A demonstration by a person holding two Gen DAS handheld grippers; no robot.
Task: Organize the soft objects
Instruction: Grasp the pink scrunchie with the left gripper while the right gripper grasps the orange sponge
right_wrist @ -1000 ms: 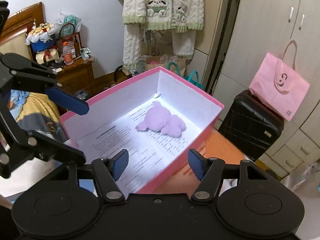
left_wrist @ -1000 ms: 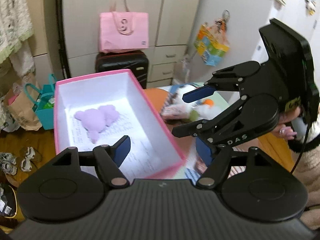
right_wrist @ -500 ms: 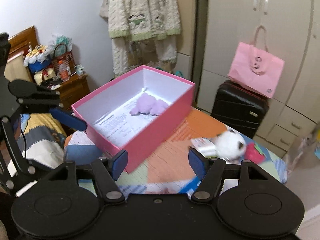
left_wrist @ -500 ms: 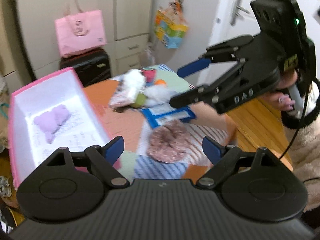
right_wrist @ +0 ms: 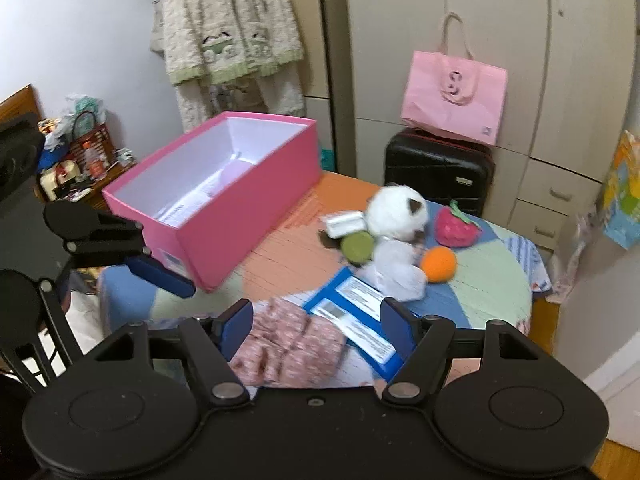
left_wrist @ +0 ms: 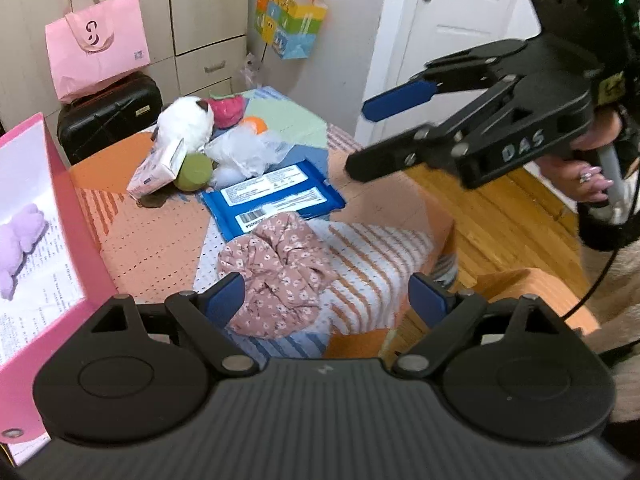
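The left gripper [left_wrist: 327,298] is hanging just above the table with its jaws opening wide and nothing pinched between them; the pink floral cloth [left_wrist: 276,276] is lying crumpled on the patchwork tablecloth [left_wrist: 160,236] below and between the blue pads. The right gripper [right_wrist: 316,326] is hovering over the same cloth [right_wrist: 288,346] from the other side, its jaws also opening and gripping nothing. A person's hand [left_wrist: 588,178] is wrapping around the right gripper's handle, seen off to the right in the left wrist view.

Just beyond the cloth, a flat blue packet [left_wrist: 276,200] with white labels is lying on the table, its near edge touching the cloth. To the left, the pink box [right_wrist: 224,196] is standing open, with printed paper lining its bottom and a lilac plush toy [left_wrist: 18,240] resting inside.

Farther back, the soft things are sitting in a cluster: a green ball [left_wrist: 195,172] beside a small tissue pack [left_wrist: 158,170], a crumpled clear plastic bag [left_wrist: 248,152], a white plush with brown ears [right_wrist: 396,210], an orange ball [right_wrist: 439,263] and a red strawberry-shaped plush [right_wrist: 456,226].

Behind the table, a pink tote bag [right_wrist: 454,102] is resting on a black suitcase [right_wrist: 438,170] against the wardrobe [right_wrist: 520,40], and a knitted garment [right_wrist: 228,24] is hanging by the wall.
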